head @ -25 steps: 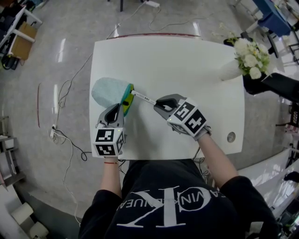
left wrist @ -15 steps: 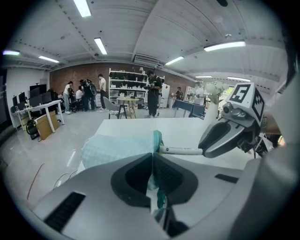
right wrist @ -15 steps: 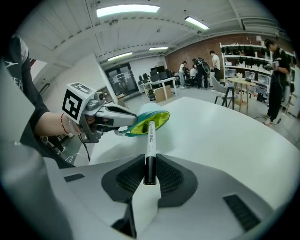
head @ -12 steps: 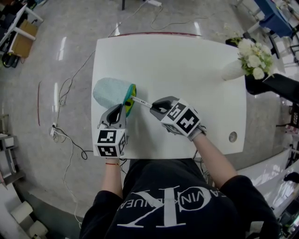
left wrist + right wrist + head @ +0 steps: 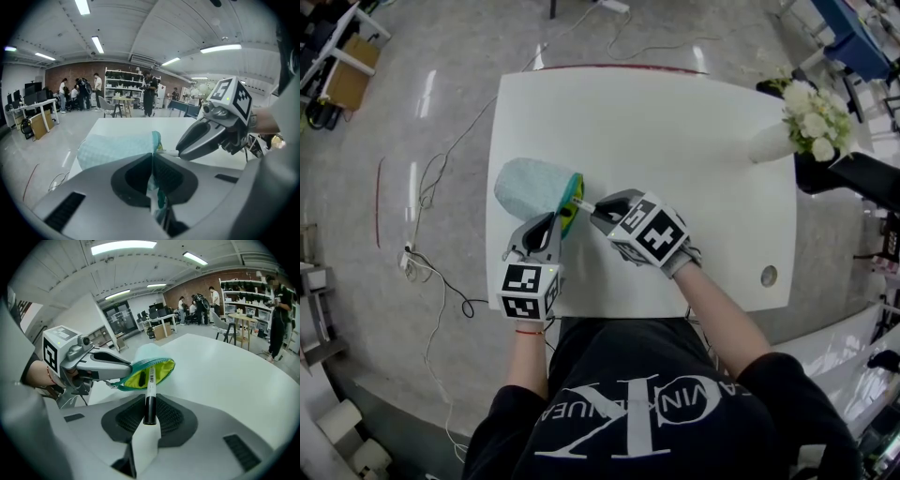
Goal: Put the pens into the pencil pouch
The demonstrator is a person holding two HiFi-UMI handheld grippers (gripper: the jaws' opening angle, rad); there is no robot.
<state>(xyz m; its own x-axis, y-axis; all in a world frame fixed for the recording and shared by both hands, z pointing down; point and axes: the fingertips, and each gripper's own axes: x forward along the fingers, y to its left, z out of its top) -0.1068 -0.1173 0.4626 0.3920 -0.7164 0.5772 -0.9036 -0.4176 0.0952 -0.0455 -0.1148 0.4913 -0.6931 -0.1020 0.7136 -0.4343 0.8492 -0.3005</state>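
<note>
White desk (image 5: 675, 141), open workshop behind. Left tongs (image 5: 551, 221) clamped on rim of teal pouch (image 5: 528, 186), mouth gaping. Right tongs (image 5: 598, 212) grip pen (image 5: 149, 394), its tip in pouch mouth.

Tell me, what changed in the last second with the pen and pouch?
The right gripper carried the pen leftward toward the pouch; its tip now reaches the open mouth. The left gripper stayed shut on the pouch's edge, and the pouch kept its place.
</note>
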